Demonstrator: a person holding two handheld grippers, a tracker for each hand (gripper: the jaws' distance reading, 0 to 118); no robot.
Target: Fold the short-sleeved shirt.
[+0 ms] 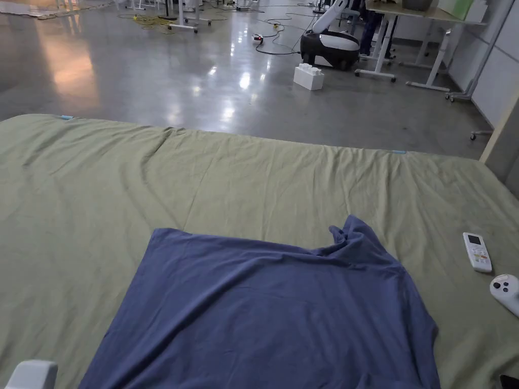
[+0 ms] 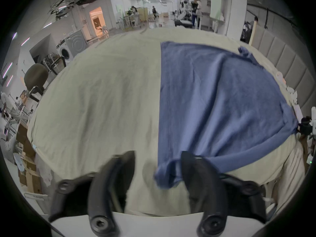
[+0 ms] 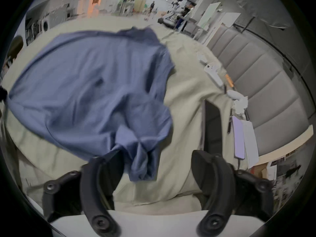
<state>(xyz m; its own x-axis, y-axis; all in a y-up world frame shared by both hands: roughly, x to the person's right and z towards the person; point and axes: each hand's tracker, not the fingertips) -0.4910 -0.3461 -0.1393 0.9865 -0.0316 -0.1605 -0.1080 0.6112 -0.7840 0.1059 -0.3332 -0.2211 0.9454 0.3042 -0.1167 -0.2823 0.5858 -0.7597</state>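
shirt (image 1: 273,309): lying rumpled, lower centre
left gripper (image 2: 158,163): jaws gaping, cloth bunching between
right gripper (image 3: 157,162): same
risk: corners slipping out, fold skewing

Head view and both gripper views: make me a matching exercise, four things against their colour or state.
Things
1. shirt
2. bed sheet
3. remote control
4. left gripper

Colour or state
A. white, lying on the sheet to the right of the shirt
B. jaws apart, a bunched corner of cloth between them
C. blue, spread out and creased
D. pale green, covering the bed

Pairs: 1-C, 2-D, 3-A, 4-B
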